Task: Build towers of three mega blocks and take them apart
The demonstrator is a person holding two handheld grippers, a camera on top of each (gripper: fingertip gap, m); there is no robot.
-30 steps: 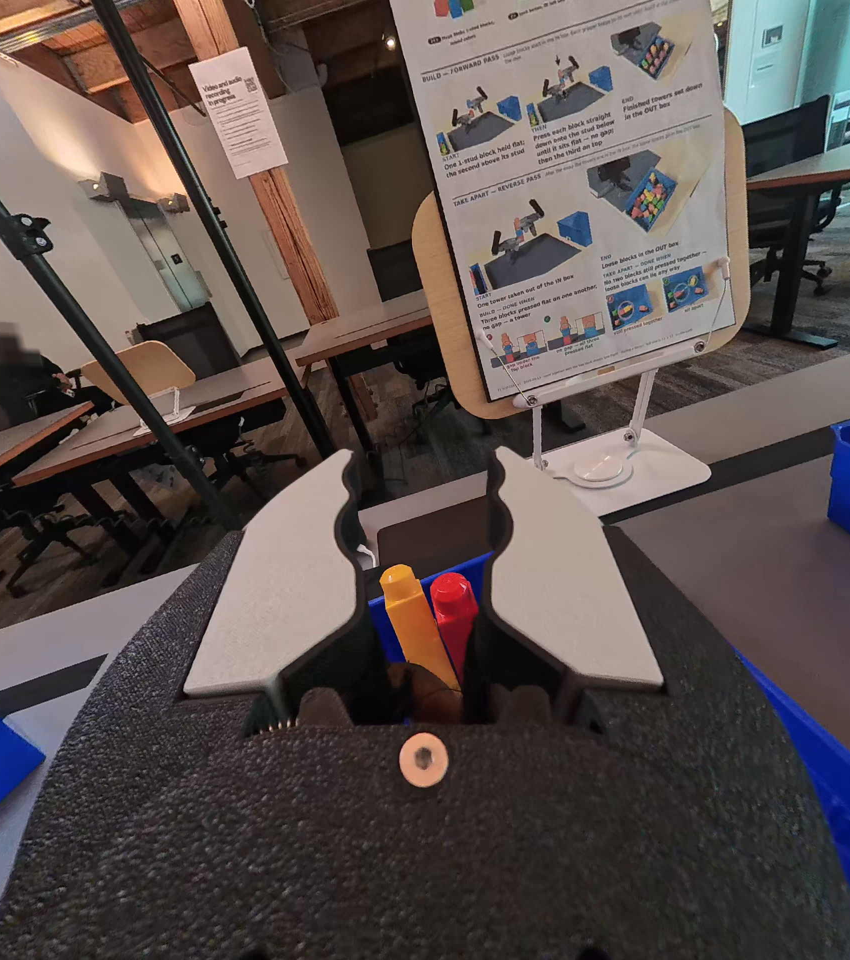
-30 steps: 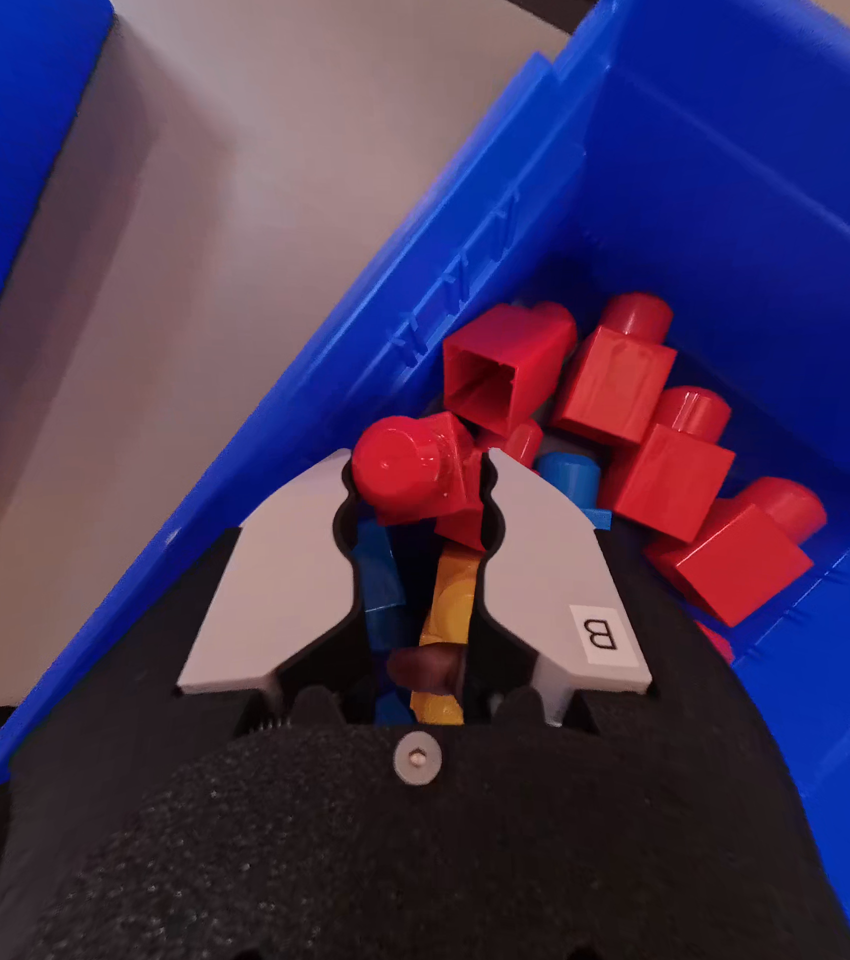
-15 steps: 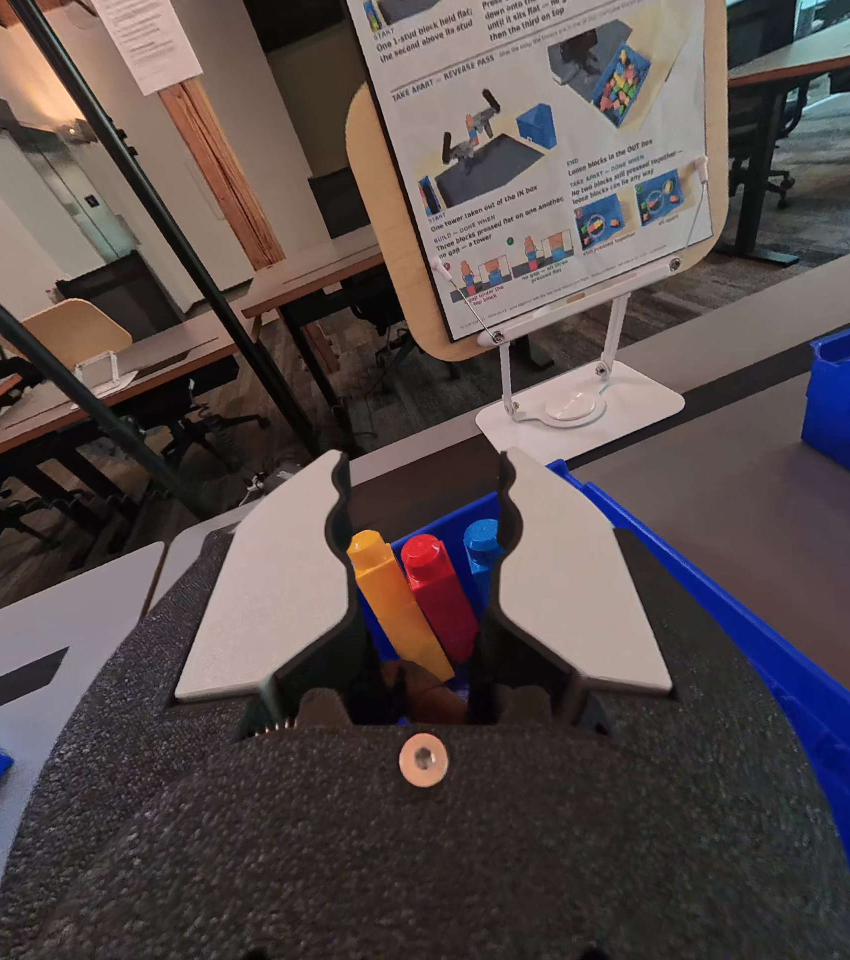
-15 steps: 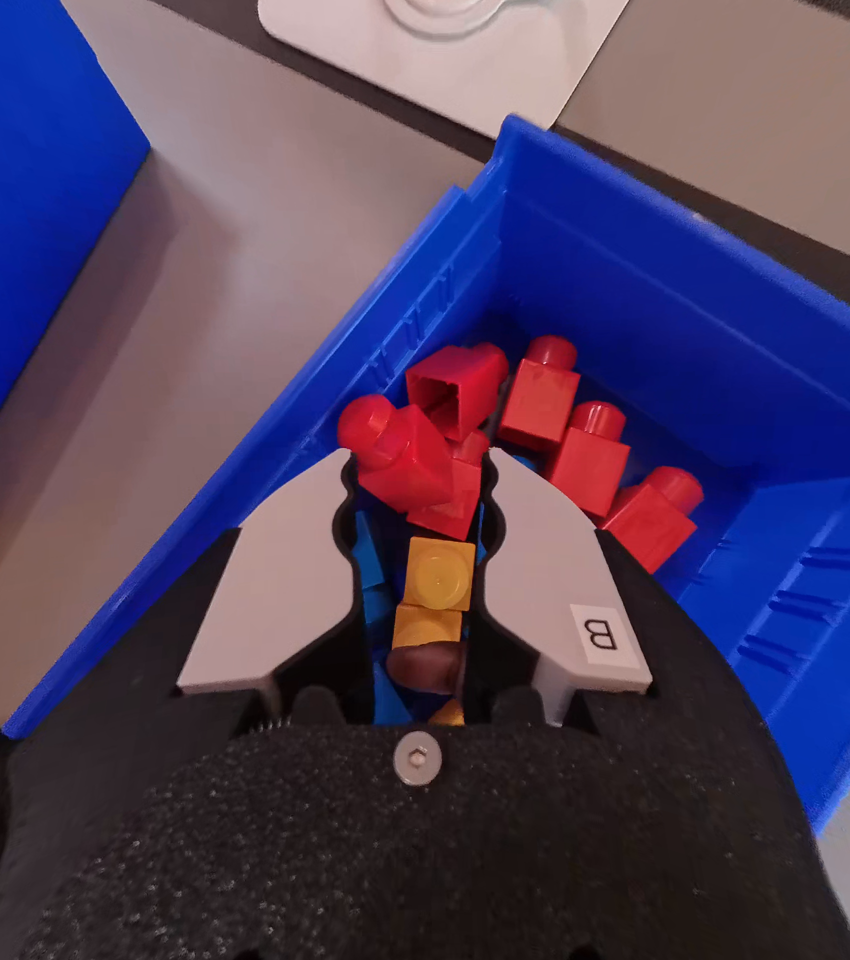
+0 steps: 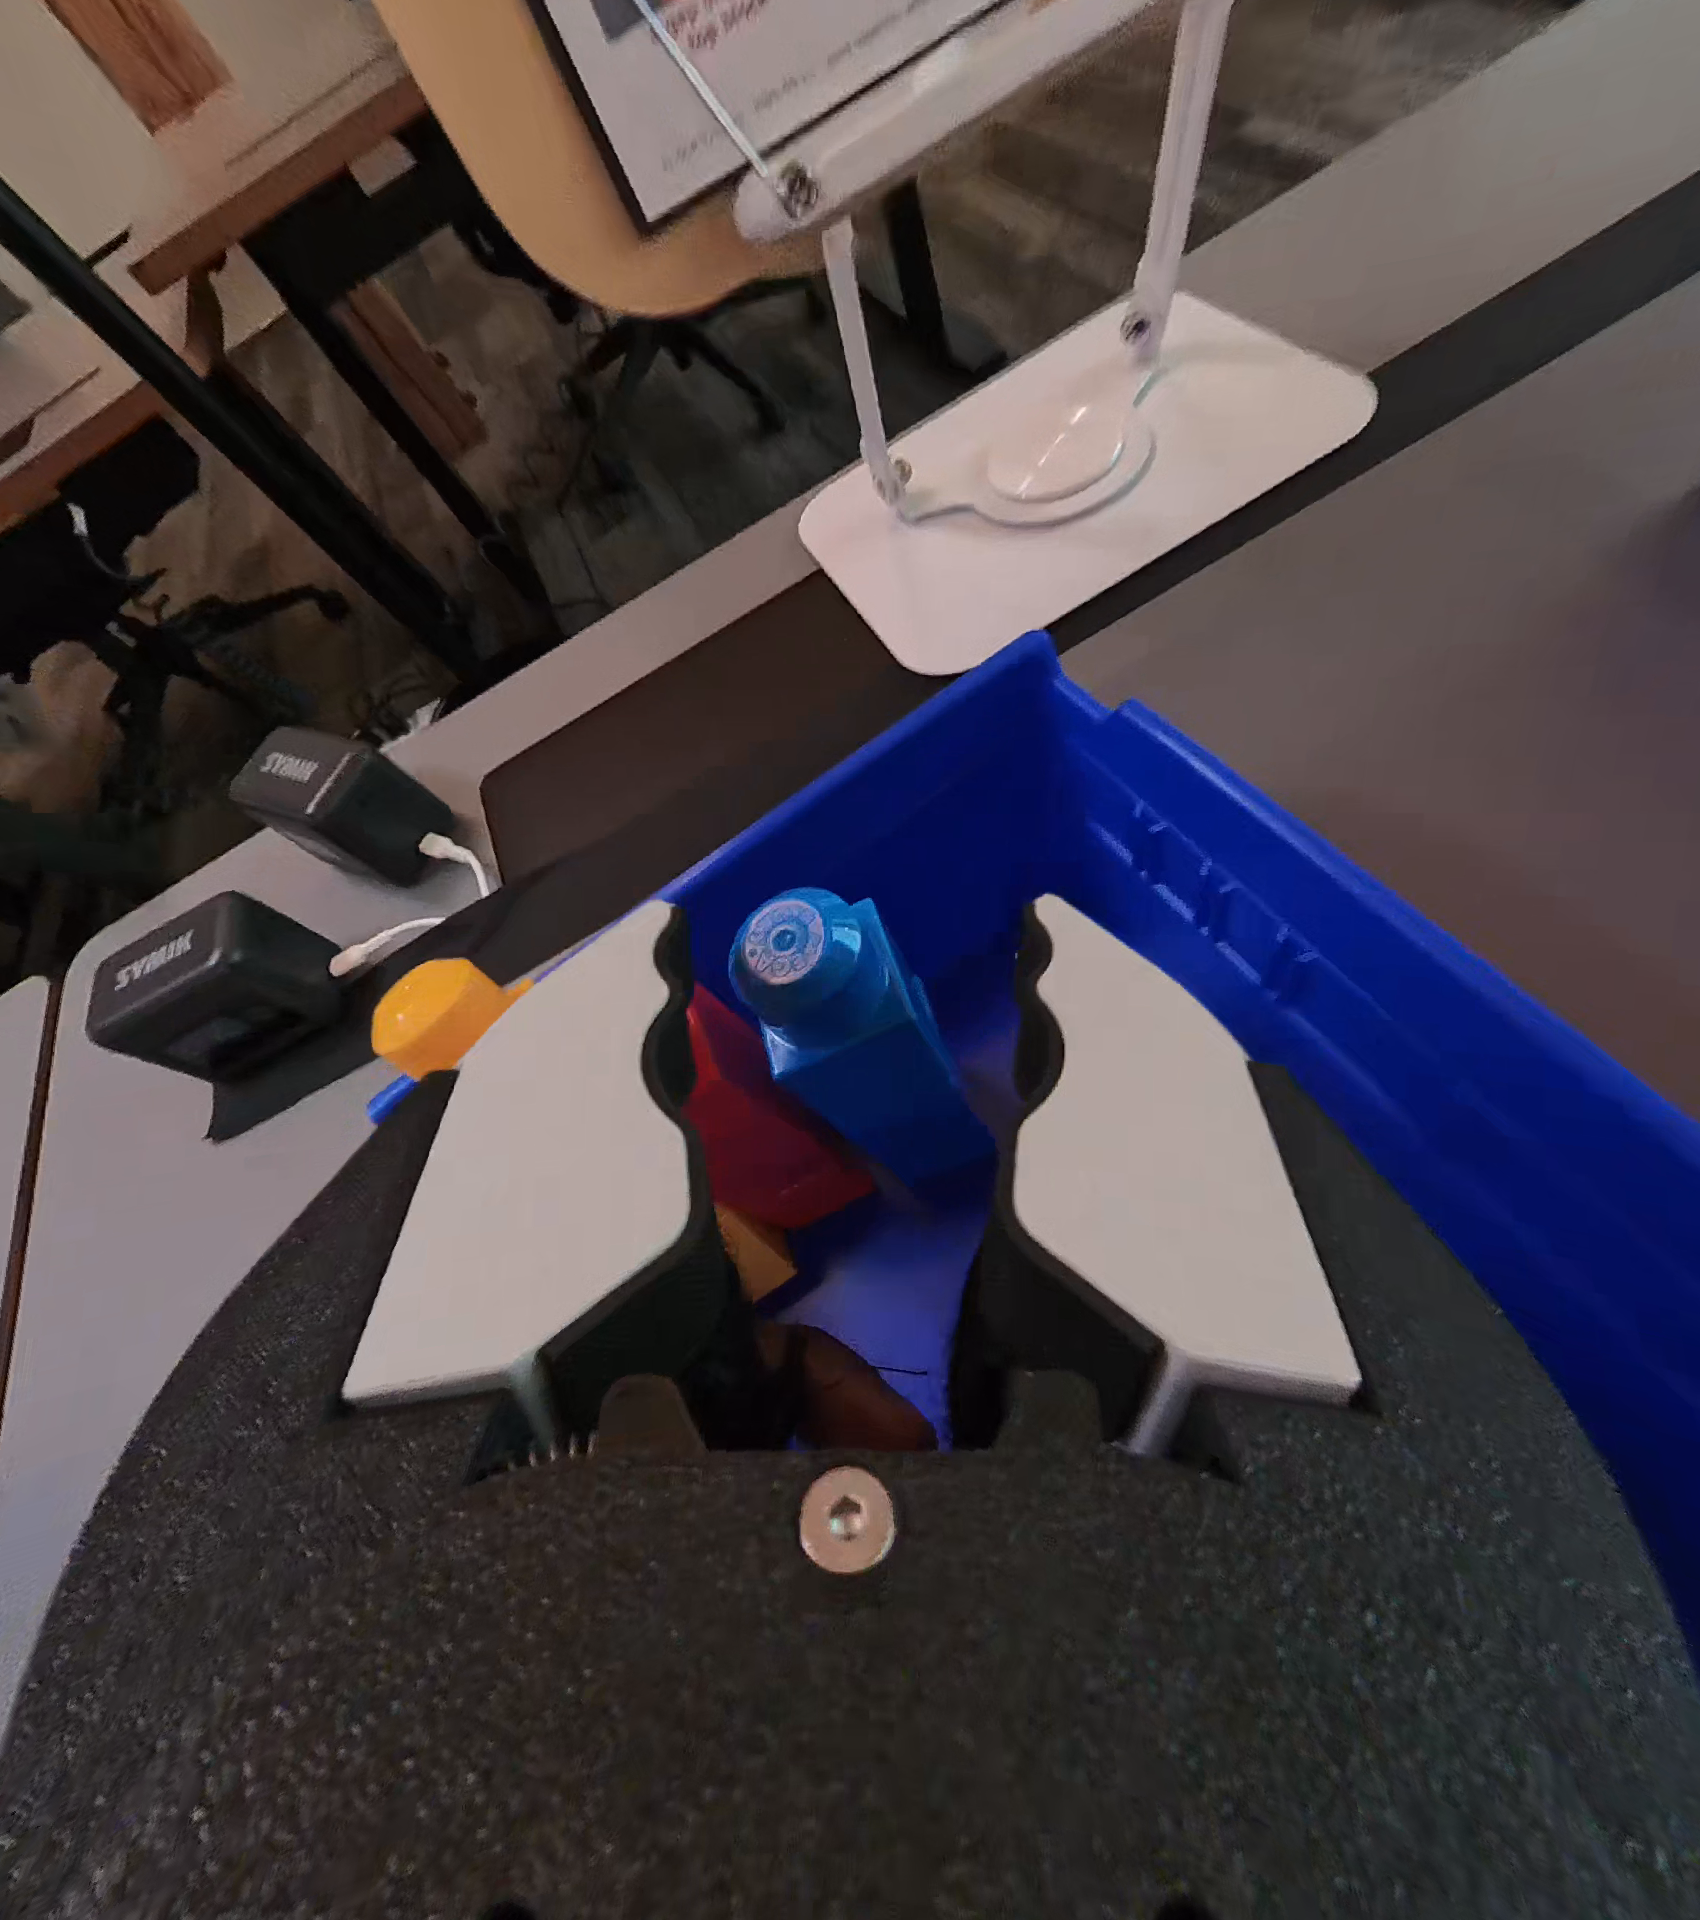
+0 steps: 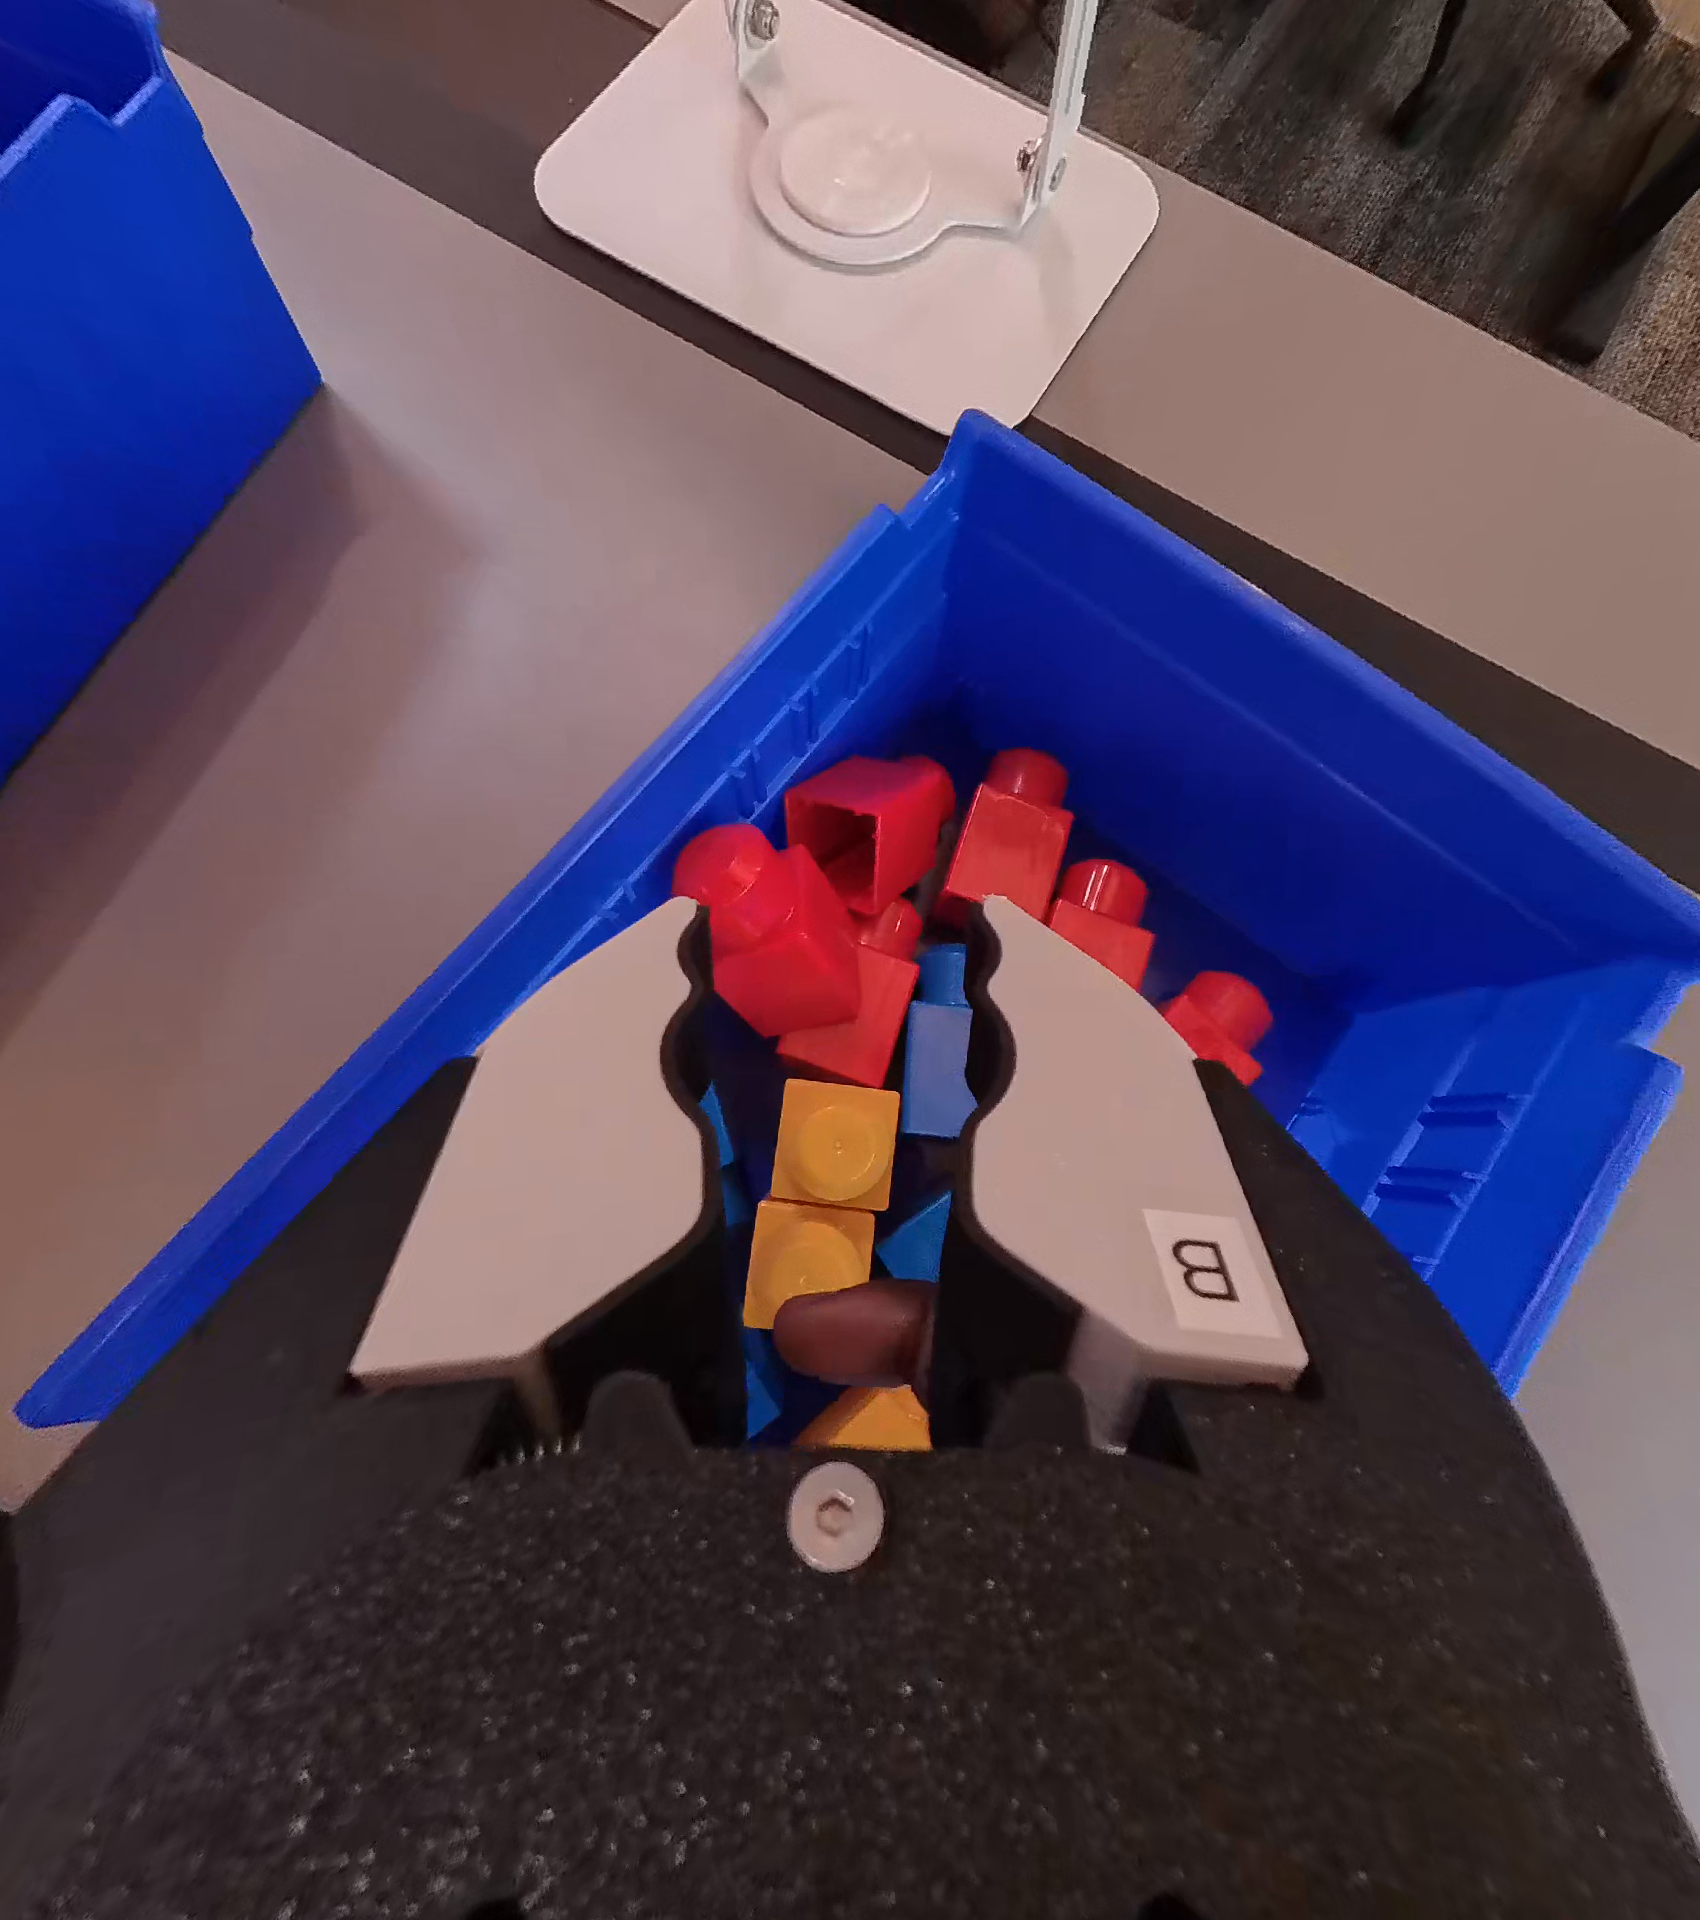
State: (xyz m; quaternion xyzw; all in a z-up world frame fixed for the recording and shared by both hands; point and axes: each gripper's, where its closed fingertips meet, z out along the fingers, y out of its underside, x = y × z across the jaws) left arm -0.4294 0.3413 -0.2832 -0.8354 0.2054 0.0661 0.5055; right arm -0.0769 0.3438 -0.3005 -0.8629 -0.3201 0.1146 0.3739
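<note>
White stand base (image 5: 1085,488) on table; two black chargers (image 5: 212,982) nearby.

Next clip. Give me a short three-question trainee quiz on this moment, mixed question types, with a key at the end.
1. True or false: the right gripper is shut on a red block.
2. Multiple choice: in the left wrist view, which tower stands between the fingers of the left gripper? A) the yellow tower B) the blue tower C) a green tower
3. Fill in: the loose red blocks lie inside a blue ____.

Key
1. False. Its fingers are apart above the bin, holding nothing.
2. B. The blue tower leans in the gap; the yellow tower shows outside the near-side finger.
3. bin
</note>
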